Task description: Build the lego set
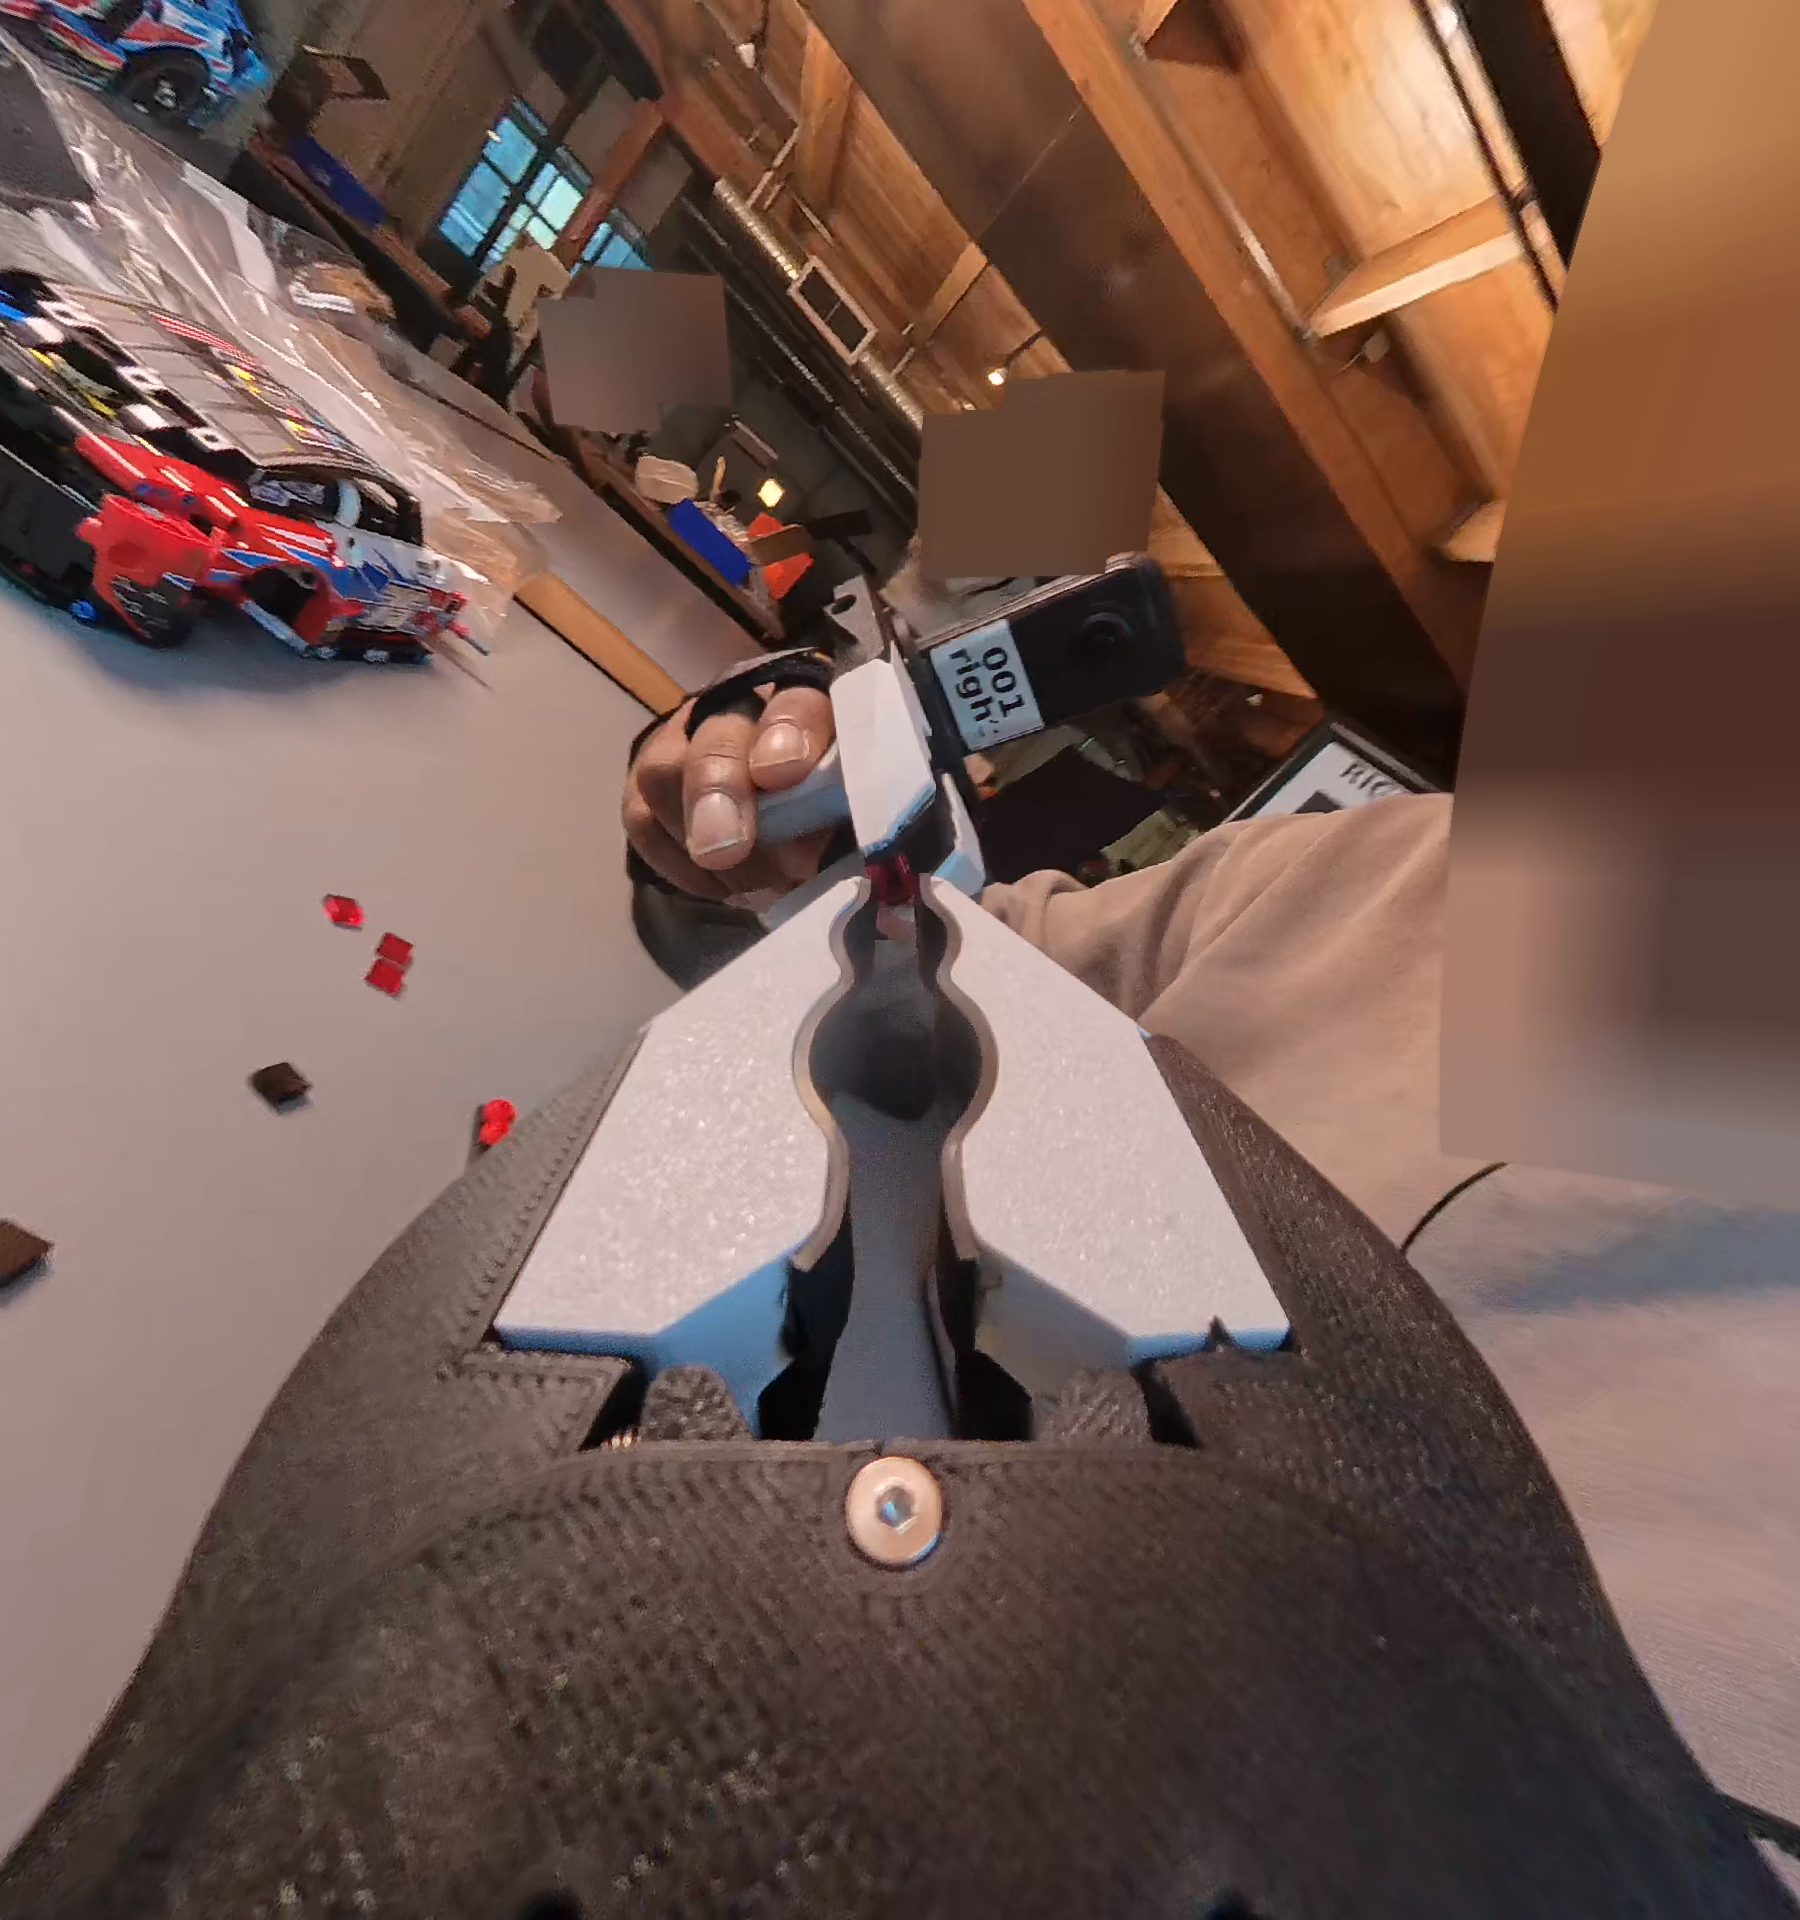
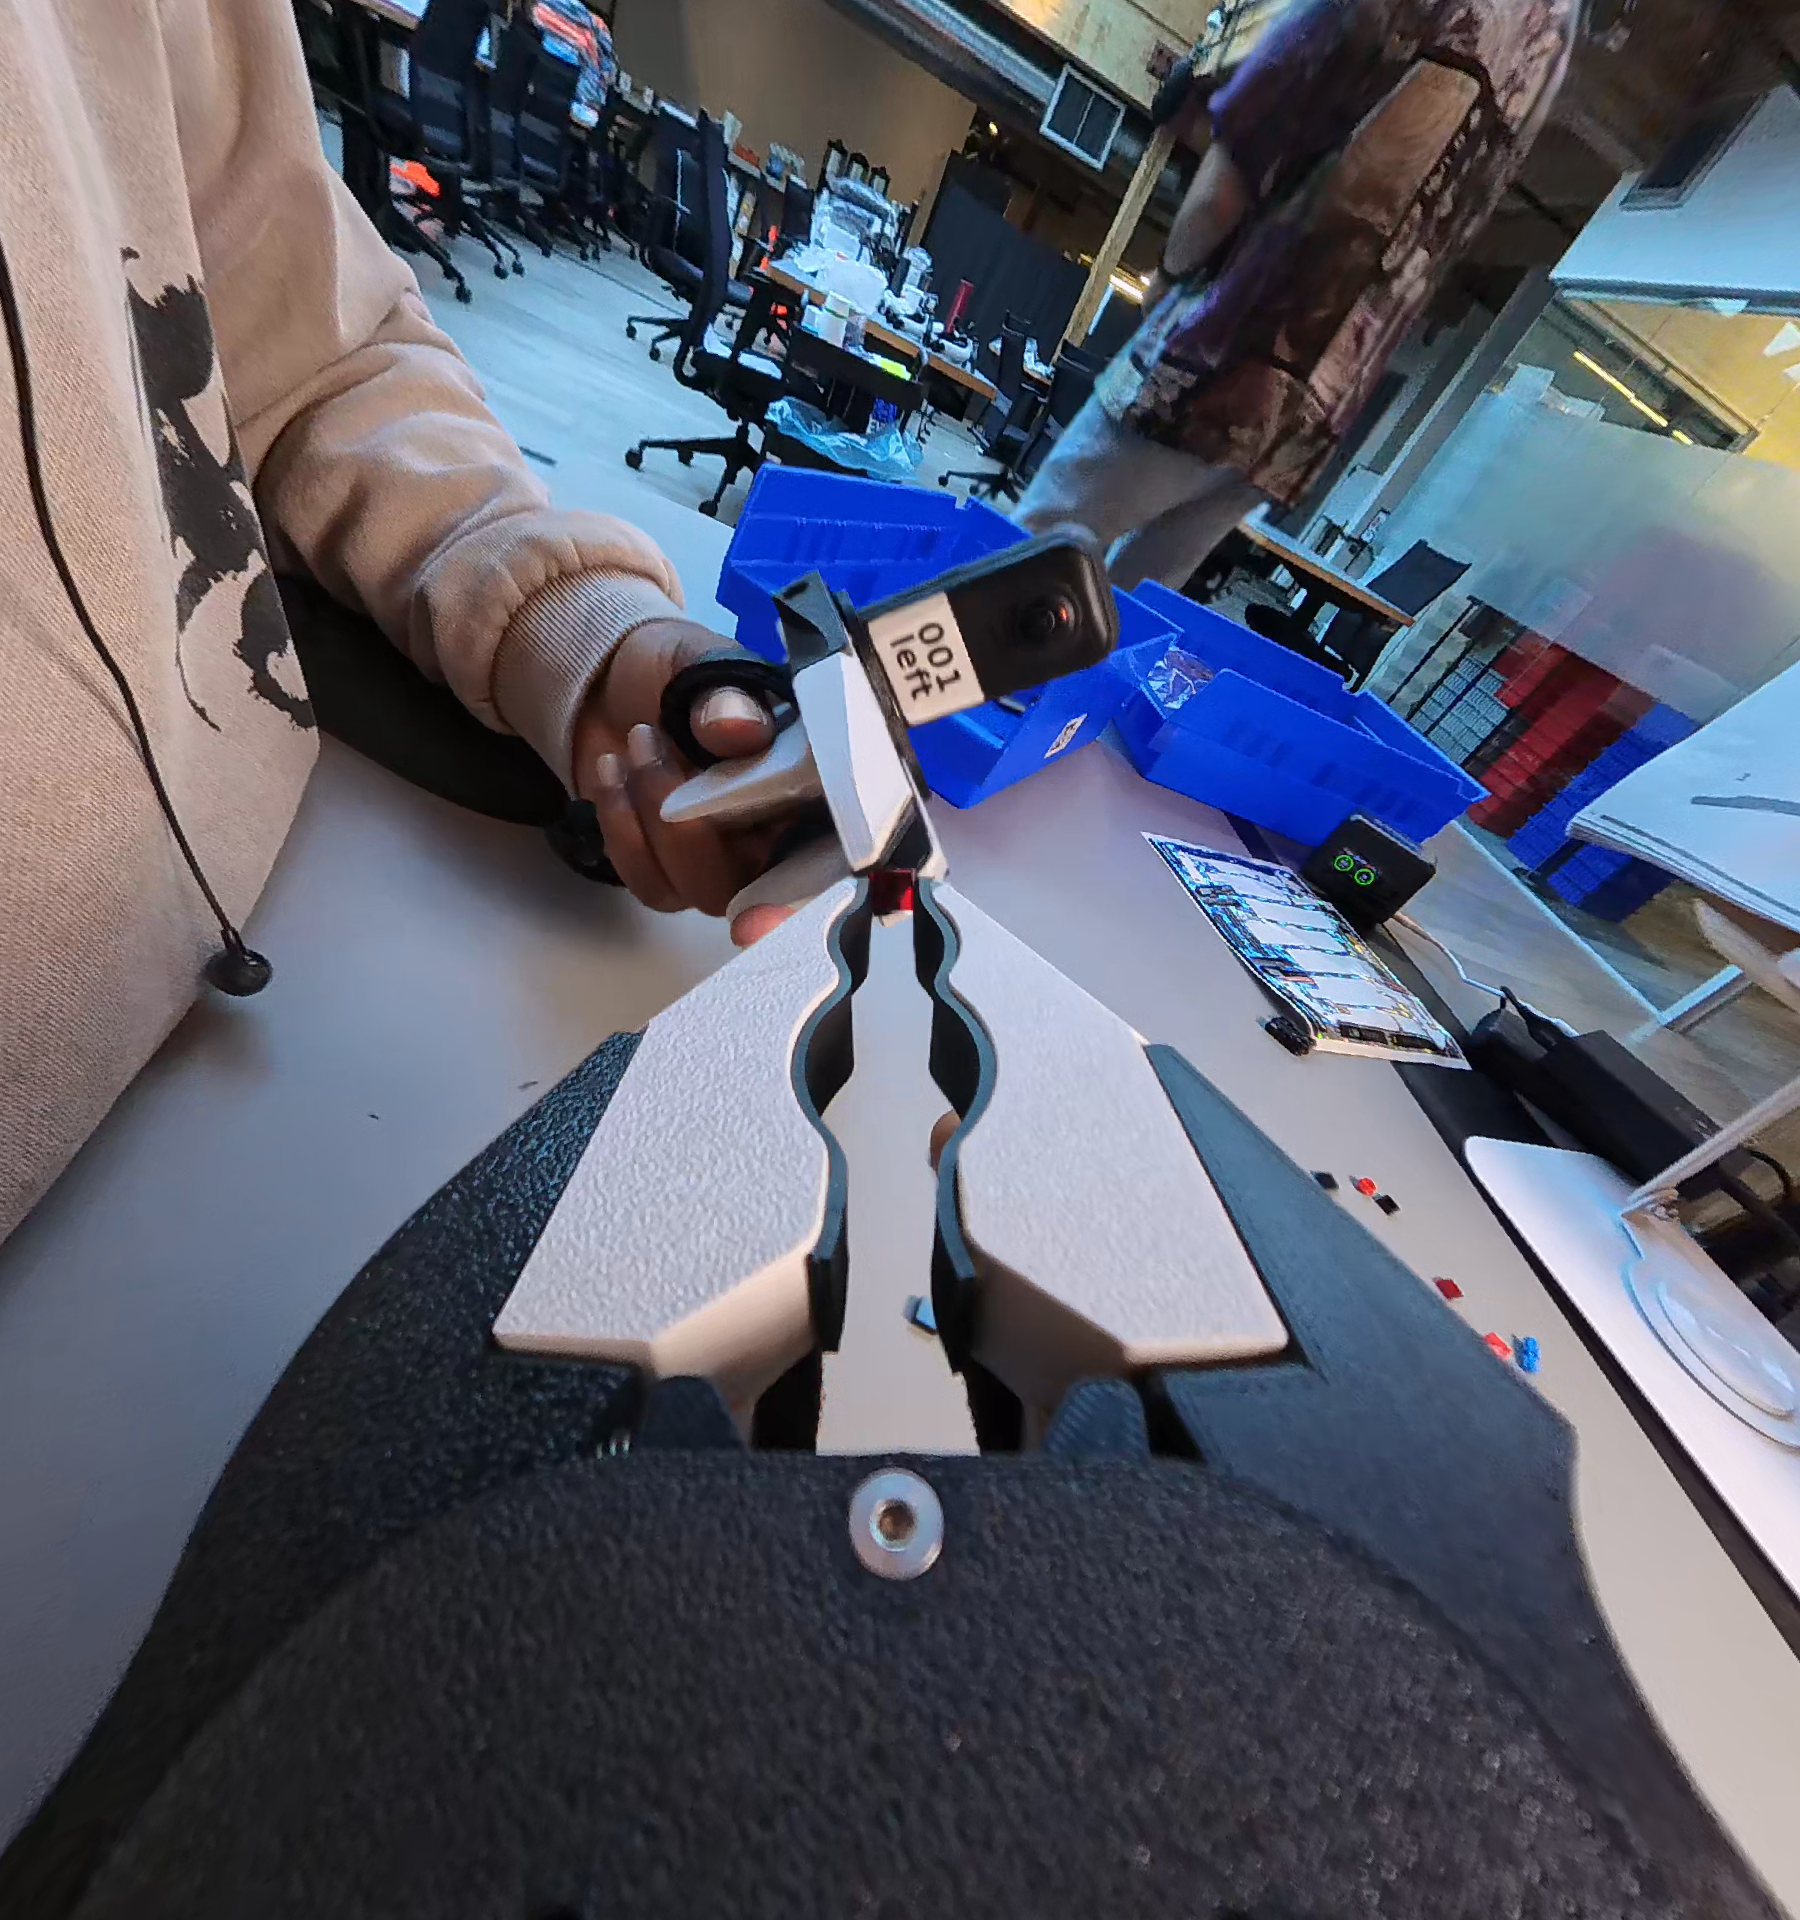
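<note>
Small translucent red lego piece [image 1: 891, 902] sits at twelve o'clock, pinched between the narrowed tips of the left gripper [image 1: 894, 906] and the right gripper [image 2: 892, 902].

right gripper [image 2: 894, 902] tips pinching a tiny red lego piece [image 2: 892, 894], left gripper [image 2: 901, 868] meeting it at 12 o'clock, blue bins [image 2: 1291, 727] at 1 o'clock

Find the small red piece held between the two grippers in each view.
Left wrist view: the small red piece sits just above centre, at the fingertips.
Right wrist view: just above centre, at the fingertips.
Shared landmark: the grey table.
</note>
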